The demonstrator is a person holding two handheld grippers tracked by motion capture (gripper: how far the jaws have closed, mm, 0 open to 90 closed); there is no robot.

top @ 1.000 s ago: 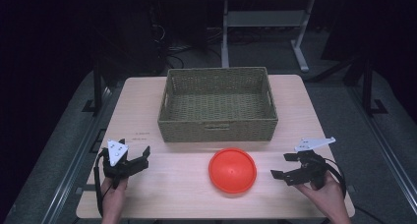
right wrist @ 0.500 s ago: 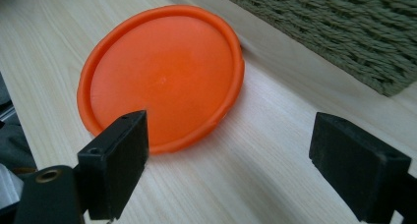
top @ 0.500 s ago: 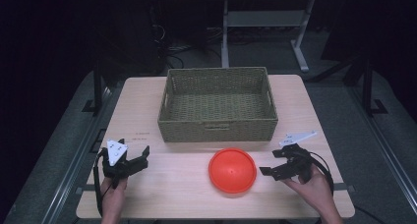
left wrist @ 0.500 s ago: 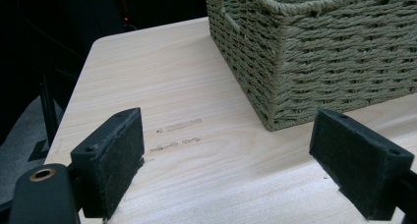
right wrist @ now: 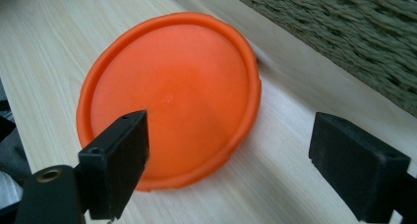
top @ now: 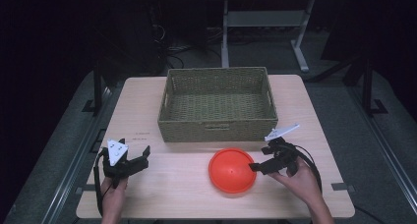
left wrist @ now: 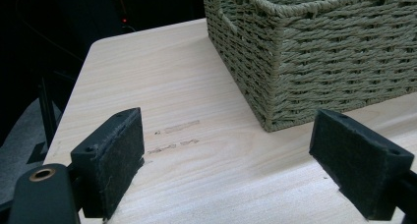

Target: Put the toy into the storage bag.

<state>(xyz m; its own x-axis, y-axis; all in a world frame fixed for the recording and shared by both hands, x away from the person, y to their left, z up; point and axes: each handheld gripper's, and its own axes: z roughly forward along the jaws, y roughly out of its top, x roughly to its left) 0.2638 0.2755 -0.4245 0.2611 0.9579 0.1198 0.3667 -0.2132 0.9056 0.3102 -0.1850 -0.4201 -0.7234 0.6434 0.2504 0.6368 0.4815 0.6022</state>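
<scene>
High view, tabletop: pale wooden tabletop (top: 162, 194), dark floor all round.
High view, basket: rectangular olive-green woven basket (top: 218, 130) at the far middle, open top, nothing seen inside.
High view, dish: round orange plastic dish (top: 232, 170) lying just in front of the basket's near wall, apart from it.
High view, left gripper: black left gripper (top: 135, 159) with grey three-cornered plate, held low at the near left corner, well apart from the dish; jaws spread.
High view, right gripper: black right gripper (top: 260, 164) at the dish's right rim, tips reaching its edge; contact cannot be told.
Left gripper view, jaws: wide apart, holding nothing, bare tabletop (left wrist: 206, 160) between them.
Left gripper view, basket: near corner of the woven basket (left wrist: 314, 52) ahead and to the right; faint scuff marks on the wood beside it.
Right gripper view, jaws: wide apart, holding nothing; one jaw over the orange dish (right wrist: 172, 86), the other over bare tabletop (right wrist: 280, 184).
Right gripper view, dish: flat on the wood, raised rim, basket (right wrist: 359, 42) wall behind it.
</scene>
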